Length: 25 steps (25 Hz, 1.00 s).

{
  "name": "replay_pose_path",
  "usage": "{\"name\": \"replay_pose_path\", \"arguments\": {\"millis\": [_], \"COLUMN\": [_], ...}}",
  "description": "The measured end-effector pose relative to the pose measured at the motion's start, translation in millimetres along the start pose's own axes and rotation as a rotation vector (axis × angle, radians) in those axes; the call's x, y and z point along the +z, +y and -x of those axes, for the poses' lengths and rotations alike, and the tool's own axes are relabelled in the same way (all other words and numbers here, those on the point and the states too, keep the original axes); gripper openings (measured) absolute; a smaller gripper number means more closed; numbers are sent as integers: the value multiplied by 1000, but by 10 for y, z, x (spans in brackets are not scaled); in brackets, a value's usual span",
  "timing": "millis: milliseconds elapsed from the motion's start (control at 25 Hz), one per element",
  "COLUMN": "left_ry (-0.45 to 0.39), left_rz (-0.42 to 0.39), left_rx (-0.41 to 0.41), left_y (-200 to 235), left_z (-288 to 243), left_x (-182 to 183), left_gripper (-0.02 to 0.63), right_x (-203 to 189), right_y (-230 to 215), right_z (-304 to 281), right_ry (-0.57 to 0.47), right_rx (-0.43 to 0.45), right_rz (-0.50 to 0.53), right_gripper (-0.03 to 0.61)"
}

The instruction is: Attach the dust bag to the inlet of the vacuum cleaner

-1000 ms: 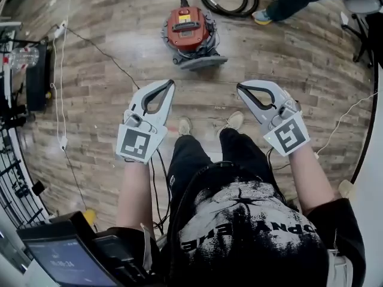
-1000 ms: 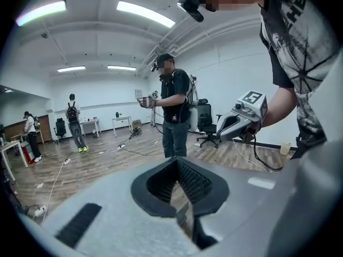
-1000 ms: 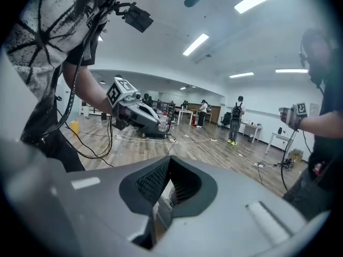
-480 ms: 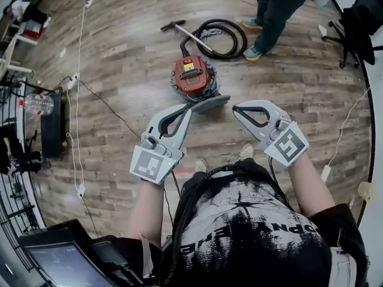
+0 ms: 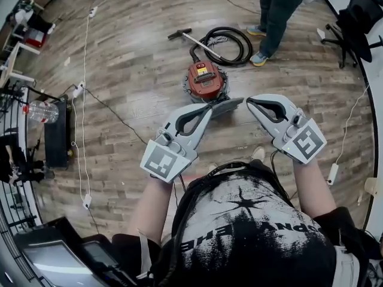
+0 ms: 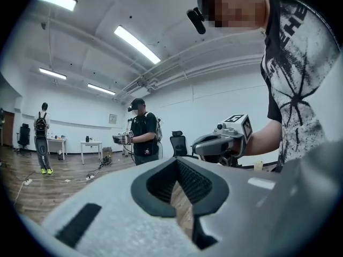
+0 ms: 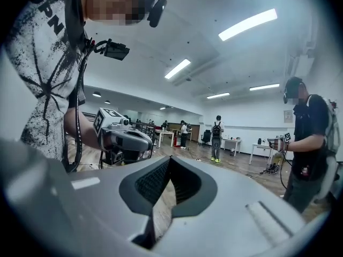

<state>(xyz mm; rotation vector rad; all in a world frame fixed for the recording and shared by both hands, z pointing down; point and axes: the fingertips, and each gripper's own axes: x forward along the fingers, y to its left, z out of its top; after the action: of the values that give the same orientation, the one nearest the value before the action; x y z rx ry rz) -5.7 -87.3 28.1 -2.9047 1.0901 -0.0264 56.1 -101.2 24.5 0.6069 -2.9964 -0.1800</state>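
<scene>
Wood floor (image 5: 131, 100): we have raised left claw (image 5: 208, 107) and right claw (image 5: 250, 101), both pressed together, empty; vacuum (image 5: 206, 81) beyond.

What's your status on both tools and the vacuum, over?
Left tool shut, empty. Right tool shut, empty. Vacuum cleaner on floor ahead, untouched. Hose coiled behind it, person standing beside.
</scene>
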Motion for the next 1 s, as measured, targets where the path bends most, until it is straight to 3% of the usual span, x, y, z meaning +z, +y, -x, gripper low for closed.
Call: {"name": "replay_pose_path", "arguments": {"millis": [240, 560, 1000], "left_ry": [82, 24, 11], "left_rz": [-84, -38, -28], "left_rx": [-56, -4, 44], "left_y": [-51, 12, 10], "left_z": [456, 820, 961], "left_x": [-175, -108, -113], "left_gripper": [6, 6, 6], "right_x": [46, -35, -112], "right_y": [368, 750, 816], "right_z": [-289, -596, -663], "right_ry": [13, 26, 58], "right_rx": [-29, 24, 49], "right_rz": [14, -21, 32], "right_gripper": [5, 5, 5]}}
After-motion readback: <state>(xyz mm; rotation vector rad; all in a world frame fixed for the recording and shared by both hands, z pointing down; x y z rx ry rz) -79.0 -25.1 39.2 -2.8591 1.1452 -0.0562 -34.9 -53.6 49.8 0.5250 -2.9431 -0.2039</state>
